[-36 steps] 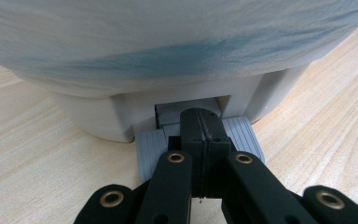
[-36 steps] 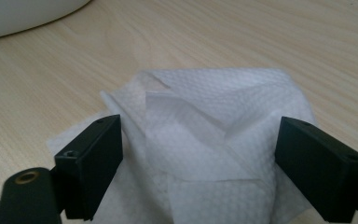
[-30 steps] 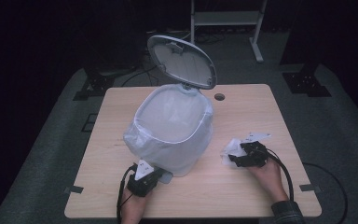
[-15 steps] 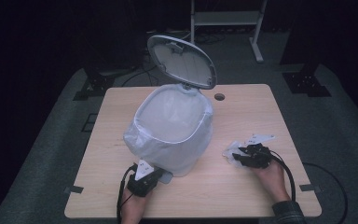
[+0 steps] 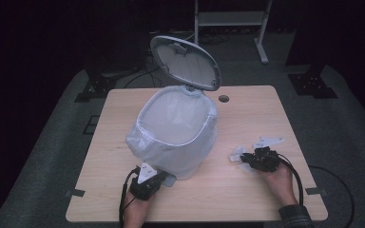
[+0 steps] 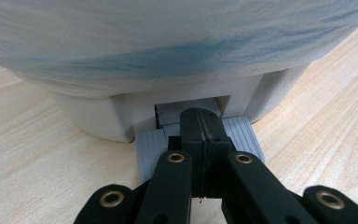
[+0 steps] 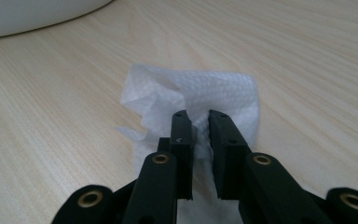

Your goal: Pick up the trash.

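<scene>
Pinching the crumpled paper towel [image 7: 200,100] right between its nearly closed jaws, the right gripper [image 5: 258,158] is sitting off to the side of the open lined pedal bin [image 5: 176,130], while the left gripper [image 6: 199,126], jaws pressed together, is pushing down on the pedal [image 6: 151,149].

Rectangular light-wood table [image 5: 247,104], pale grain, rounded corners, standing on dark grey carpet. Small round grommet hole [image 5: 224,99] near the far edge, right of centre. Resting directly on the tabletop: white pedal bin lined with a translucent white plastic bag [image 5: 173,137], left of centre, lid raised; grey ribbed foot pedal [image 6: 196,140] projecting from its base toward the near edge, low over the wood. Crumpled white paper tissue [image 7: 200,100] lying flat on the surface at the right, well apart from the bin. Two strips of grey tape at the near corners.
</scene>
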A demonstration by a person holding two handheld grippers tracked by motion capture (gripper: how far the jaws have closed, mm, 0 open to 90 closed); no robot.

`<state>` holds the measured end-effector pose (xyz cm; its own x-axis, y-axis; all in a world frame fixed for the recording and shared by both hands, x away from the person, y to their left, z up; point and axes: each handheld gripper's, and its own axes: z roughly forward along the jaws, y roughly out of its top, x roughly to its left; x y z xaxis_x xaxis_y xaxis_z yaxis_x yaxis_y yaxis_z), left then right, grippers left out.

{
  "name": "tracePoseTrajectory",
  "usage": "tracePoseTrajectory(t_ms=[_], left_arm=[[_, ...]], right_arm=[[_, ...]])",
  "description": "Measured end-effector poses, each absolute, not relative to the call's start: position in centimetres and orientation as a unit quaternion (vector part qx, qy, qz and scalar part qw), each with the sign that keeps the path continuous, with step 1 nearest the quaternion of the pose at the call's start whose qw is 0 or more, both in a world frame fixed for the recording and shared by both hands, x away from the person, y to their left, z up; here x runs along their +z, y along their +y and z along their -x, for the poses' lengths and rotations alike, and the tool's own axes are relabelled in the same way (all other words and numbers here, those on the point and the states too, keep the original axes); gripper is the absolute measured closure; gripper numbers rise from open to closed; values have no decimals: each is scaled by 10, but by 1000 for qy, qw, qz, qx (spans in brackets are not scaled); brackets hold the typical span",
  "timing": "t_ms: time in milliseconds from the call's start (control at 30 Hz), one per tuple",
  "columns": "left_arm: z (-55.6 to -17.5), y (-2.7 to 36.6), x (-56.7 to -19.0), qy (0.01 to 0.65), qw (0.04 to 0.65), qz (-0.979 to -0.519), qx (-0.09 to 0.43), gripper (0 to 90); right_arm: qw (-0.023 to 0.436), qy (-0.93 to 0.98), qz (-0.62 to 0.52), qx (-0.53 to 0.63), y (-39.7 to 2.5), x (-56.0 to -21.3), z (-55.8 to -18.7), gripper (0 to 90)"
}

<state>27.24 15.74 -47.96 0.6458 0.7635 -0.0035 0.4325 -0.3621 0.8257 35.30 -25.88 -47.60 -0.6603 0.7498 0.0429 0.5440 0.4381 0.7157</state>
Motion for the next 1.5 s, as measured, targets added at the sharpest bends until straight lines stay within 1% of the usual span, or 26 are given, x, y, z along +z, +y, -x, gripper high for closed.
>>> tracePoseTrajectory(t_ms=[467,800,1500], left_arm=[[-272,157,-480,373,424,-802,195,900],[-273,158,-480,373,425,-802,193,900],[-273,158,-480,373,425,-802,194,900]], right_arm=[[137,830,-378,387,-263,-469,-349,797],[135,815,-370,424,-268,-453,-344,797],[130,802,-355,462,-272,-429,-337,798]])
